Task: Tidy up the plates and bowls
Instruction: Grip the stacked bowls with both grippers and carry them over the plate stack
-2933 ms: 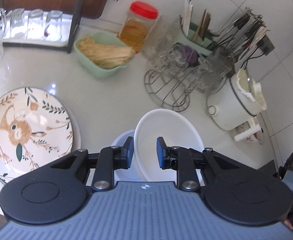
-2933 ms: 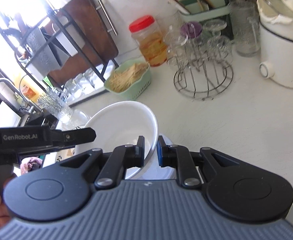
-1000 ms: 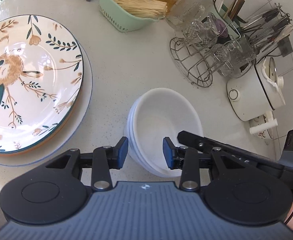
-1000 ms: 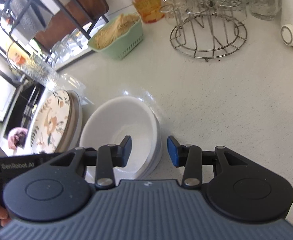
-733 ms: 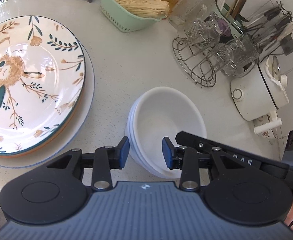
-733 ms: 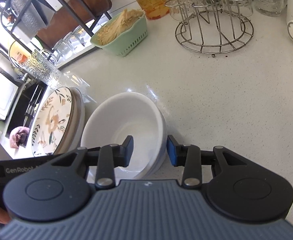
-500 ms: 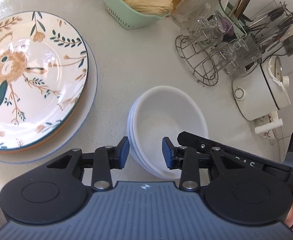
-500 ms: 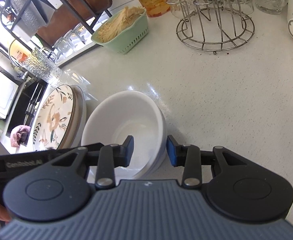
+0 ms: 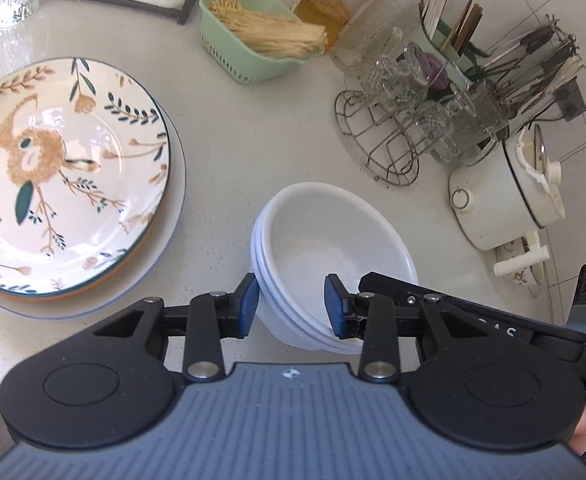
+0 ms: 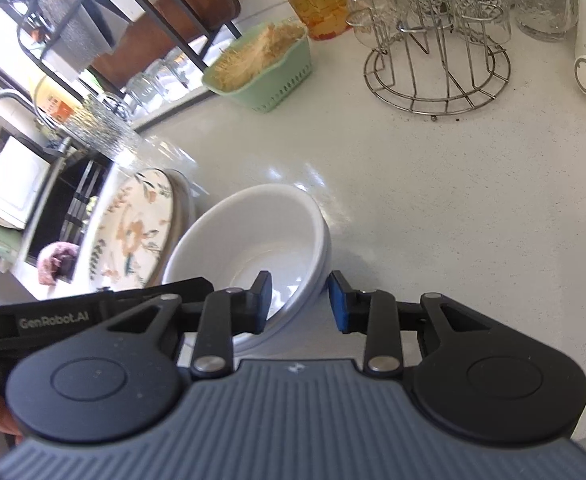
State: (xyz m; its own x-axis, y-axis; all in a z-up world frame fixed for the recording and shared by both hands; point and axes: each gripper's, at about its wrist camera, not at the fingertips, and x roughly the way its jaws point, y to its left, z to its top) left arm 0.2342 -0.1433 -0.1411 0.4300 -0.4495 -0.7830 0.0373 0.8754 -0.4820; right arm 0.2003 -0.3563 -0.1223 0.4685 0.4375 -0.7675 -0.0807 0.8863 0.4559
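Note:
A stack of white bowls (image 9: 325, 240) sits on the pale counter, also in the right wrist view (image 10: 253, 236). My left gripper (image 9: 291, 306) is open and straddles the stack's near-left rim without gripping. My right gripper (image 10: 299, 302) is open and straddles its right rim, one finger inside the top bowl. A stack of plates topped by a floral plate (image 9: 57, 168) lies left of the bowls, and shows edge-on in the right wrist view (image 10: 133, 228).
A green basket of noodles (image 9: 261, 44), a red-lidded jar (image 9: 333, 4), a wire rack of glasses (image 9: 409, 120), a utensil holder (image 9: 461, 40) and a white cooker (image 9: 505, 196) line the back and right. A sink (image 10: 45, 200) lies left.
Both grippers held a bowl, lowered it onto the stack and opened. In the last second both have drawn back slightly while staying open around the rim.

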